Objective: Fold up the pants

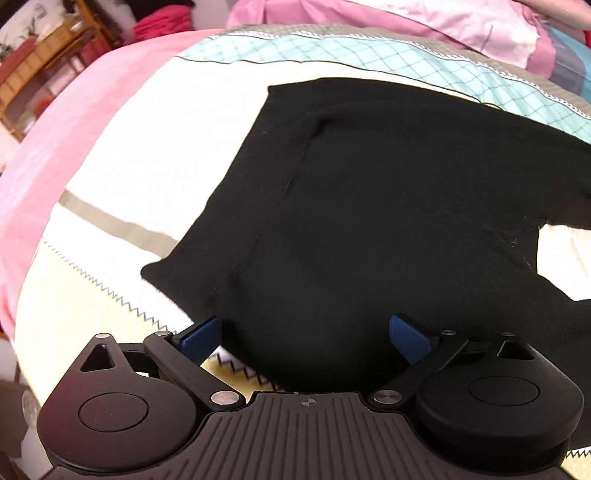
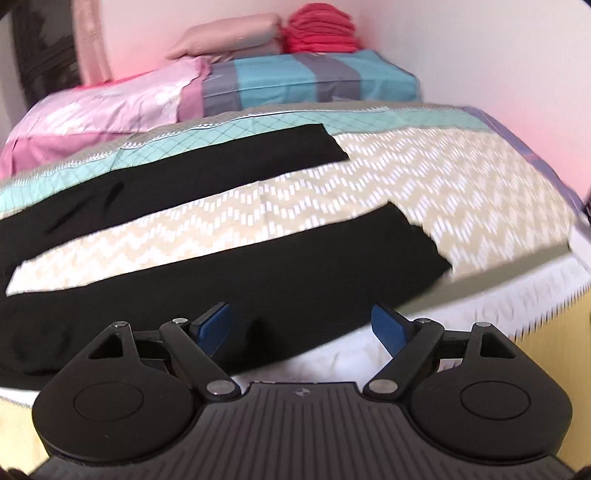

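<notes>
Black pants (image 1: 369,221) lie spread flat on the patterned bedspread (image 1: 147,147). In the left wrist view the waist end is toward me and the legs run off to the right. My left gripper (image 1: 304,334) is open, its blue pads on either side of the near edge of the waist part. In the right wrist view the two legs (image 2: 258,266) lie apart in a V with bedspread (image 2: 424,173) between them. My right gripper (image 2: 301,326) is open over the near leg's edge, holding nothing.
A pink sheet (image 1: 74,129) lies left of the bedspread. Pink and blue pillows (image 2: 258,88) and a red folded stack (image 2: 319,31) sit at the bed's far end by the wall. The bed's near edge (image 2: 480,306) runs just under my right gripper. Wooden furniture (image 1: 40,62) stands at far left.
</notes>
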